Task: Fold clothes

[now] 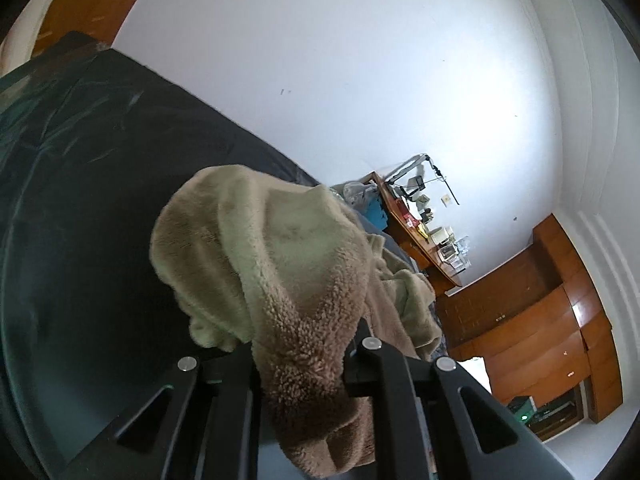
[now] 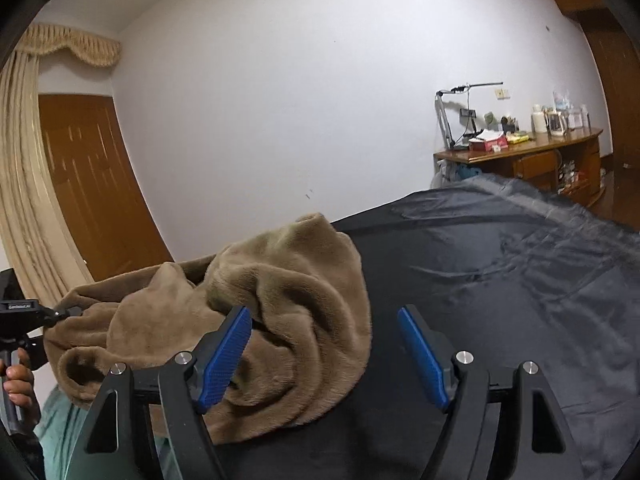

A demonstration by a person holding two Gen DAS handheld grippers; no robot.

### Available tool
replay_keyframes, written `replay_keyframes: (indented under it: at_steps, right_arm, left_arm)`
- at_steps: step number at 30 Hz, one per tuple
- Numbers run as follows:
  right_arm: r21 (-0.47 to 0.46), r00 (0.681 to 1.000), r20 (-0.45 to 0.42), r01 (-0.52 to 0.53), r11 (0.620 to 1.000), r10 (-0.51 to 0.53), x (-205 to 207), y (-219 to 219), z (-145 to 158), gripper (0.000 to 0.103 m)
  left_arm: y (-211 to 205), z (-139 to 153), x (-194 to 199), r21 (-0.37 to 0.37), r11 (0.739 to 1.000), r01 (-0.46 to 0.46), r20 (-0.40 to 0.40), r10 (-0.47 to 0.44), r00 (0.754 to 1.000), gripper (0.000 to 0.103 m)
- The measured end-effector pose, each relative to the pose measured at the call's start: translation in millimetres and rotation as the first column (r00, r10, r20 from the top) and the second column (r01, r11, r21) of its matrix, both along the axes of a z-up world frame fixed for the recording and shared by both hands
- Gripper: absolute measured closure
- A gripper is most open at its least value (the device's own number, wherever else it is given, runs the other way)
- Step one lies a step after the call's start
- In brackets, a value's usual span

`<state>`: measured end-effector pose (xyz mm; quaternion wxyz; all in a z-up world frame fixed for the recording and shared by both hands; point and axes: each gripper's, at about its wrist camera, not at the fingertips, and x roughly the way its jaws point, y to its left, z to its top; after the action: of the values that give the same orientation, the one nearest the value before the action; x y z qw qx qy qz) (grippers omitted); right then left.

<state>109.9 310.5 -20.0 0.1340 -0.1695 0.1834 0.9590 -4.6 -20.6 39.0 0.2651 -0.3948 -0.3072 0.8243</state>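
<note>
A brown fleece garment (image 1: 272,248) lies bunched on a bed under a dark sheet (image 1: 100,160). My left gripper (image 1: 300,356) is shut on a thick fold of it, and the cloth bulges up over the fingers and hangs down between them. In the right wrist view the same garment (image 2: 280,292) sits crumpled on the dark sheet (image 2: 500,280). My right gripper (image 2: 322,316) is open; its left blue pad (image 2: 224,360) rests against the cloth and the right pad (image 2: 424,356) stands over bare sheet. The left gripper (image 2: 60,314) pinches the garment's left edge, held by a hand (image 2: 16,380).
A wooden desk (image 2: 520,148) with a lamp and clutter stands beyond the bed's far corner. A wooden door (image 2: 92,184) and beige curtain (image 2: 24,200) are at the left. A wooden wardrobe (image 1: 540,320) lines the wall. The sheet stretches wide to the right.
</note>
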Motion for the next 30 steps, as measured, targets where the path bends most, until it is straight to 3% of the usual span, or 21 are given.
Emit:
replay_keyframes:
  at_steps: [6,11,15,17,19,21,24,26,30]
  right_arm:
    - [0.113,0.992,0.122,0.014,0.994,-0.028,-19.4,-13.9,1.1,0.025]
    - [0.046,0.982,0.185,0.012,0.999,-0.021,-48.5,5.9,-2.9,0.025]
    - [0.013,0.974,0.201,-0.107,0.994,0.102,-80.6,1.9,0.6,0.025]
    - [-0.022,0.958,0.250,-0.141,0.990,0.142,-100.5,0.9,-7.6,0.026]
    - [-0.062,0.942,0.298,-0.145,0.987,0.157,-115.1,3.0,-18.7,0.032]
    - [-0.105,0.928,0.329,-0.150,0.983,0.177,-123.0,6.6,-29.4,0.060]
    - [-0.129,0.925,0.324,-0.164,0.978,0.198,-122.0,9.1,-36.0,0.081]
    - [-0.166,0.933,0.276,-0.189,0.968,0.229,-113.6,12.6,-32.8,0.085]
    - [-0.332,0.959,0.092,-0.223,0.916,0.267,-83.2,37.9,-16.5,0.086]
  left_arm:
    - [-23.9,-8.3,4.6,0.028,0.999,-0.026,0.000,0.026,1.000,0.088]
    - [-31.9,-12.2,9.5,0.006,1.000,-0.024,-0.012,0.024,1.000,0.088]
    - [-28.3,-20.6,6.6,-0.008,1.000,-0.017,0.006,0.017,1.000,0.088]
    - [-28.6,-26.8,5.9,-0.016,1.000,-0.014,0.021,0.014,1.000,0.088]
    - [-26.2,-33.1,4.3,-0.039,0.999,-0.016,0.039,0.017,0.999,0.088]
    - [-23.3,-39.8,2.2,-0.060,0.998,-0.014,0.060,0.017,0.998,0.088]
    - [-18.6,-50.4,-1.4,-0.091,0.996,-0.006,0.093,0.015,0.996,0.088]
    - [-15.2,-57.5,-3.8,-0.111,0.994,0.000,0.117,0.013,0.993,0.088]
    - [-6.9,-61.2,-1.6,-0.114,0.993,0.023,0.130,-0.008,0.991,0.088]
